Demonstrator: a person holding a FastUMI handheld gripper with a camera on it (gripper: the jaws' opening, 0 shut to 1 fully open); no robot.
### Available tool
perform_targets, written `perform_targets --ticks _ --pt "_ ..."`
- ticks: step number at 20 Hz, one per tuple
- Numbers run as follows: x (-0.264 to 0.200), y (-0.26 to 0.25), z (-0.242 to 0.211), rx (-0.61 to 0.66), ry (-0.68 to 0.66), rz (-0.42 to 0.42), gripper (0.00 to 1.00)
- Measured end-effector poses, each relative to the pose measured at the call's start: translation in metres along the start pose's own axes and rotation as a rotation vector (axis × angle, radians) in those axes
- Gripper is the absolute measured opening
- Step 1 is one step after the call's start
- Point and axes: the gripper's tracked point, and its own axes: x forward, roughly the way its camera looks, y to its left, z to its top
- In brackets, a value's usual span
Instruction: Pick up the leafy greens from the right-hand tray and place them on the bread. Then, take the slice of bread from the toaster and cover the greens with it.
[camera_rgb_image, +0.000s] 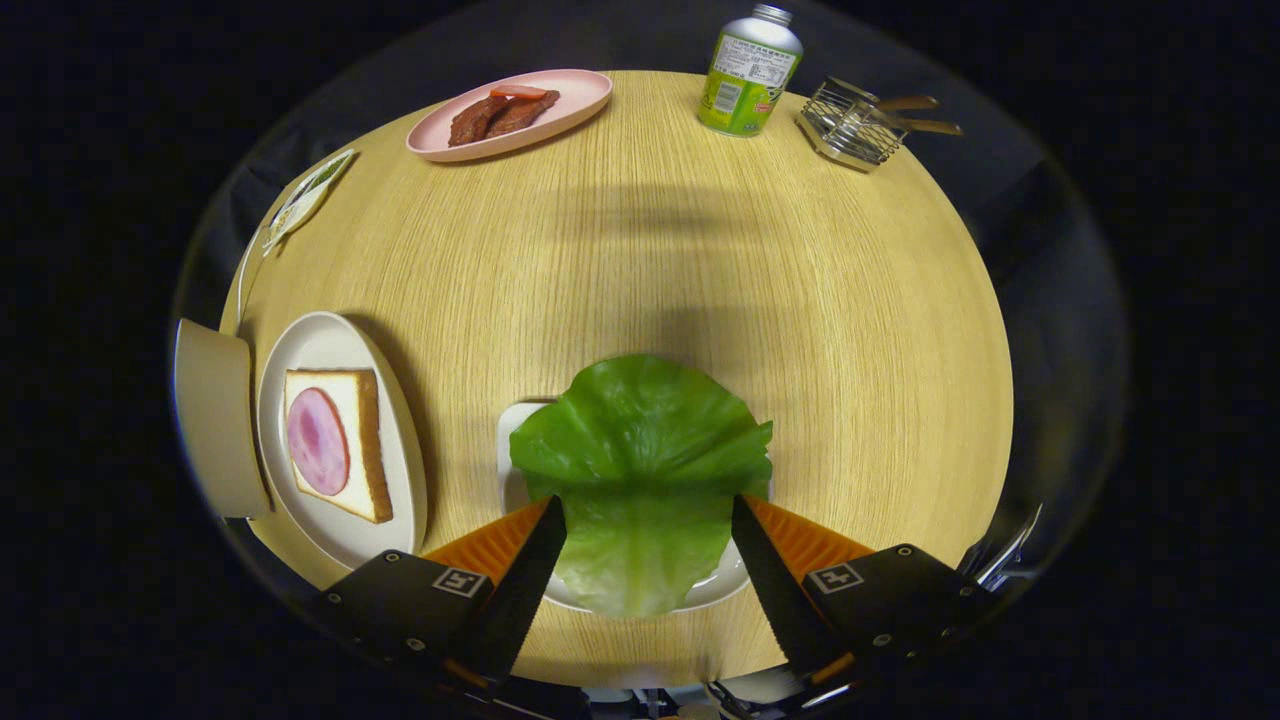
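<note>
A broad green lettuce leaf (640, 460) lies on a small white tray (512, 450) just ahead of me. My gripper (647, 500) is open, and its two fingers straddle the near half of the leaf, one along each side, without pressing on it. To the left of the fingers stands a white oval plate (330, 345). On it lies a slice of bread (365, 440) topped with a round pink ham slice (318, 440). A beige, flat-sided object (215, 420) stands just left of that plate, partly cut off; I cannot tell what it is.
The round wooden table (700, 280) stretches beyond the leaf. At its far side sit a pink plate (575, 100) with brown meat strips and a red slice, a green-labelled bottle (748, 75), and a wire rack (850, 125) holding utensils. A packet (305, 200) lies at the far left.
</note>
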Motion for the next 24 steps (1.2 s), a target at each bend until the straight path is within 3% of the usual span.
perform_targets --ticks 6,9,12,14,18,21,24 --pt "0.008 0.007 -0.004 0.045 0.022 0.036 0.97" --pt "0.009 0.009 -0.003 0.056 0.027 0.051 0.79" --pt "0.008 0.008 -0.003 0.043 0.023 0.055 0.75" --pt "0.009 0.007 -0.002 0.042 0.024 0.057 0.68" --pt "0.009 0.002 -0.004 0.049 0.019 0.058 0.40" --pt "0.009 0.000 -0.004 0.044 0.014 0.052 0.13" --pt "0.001 -0.002 -0.004 0.067 0.014 0.052 0.03"
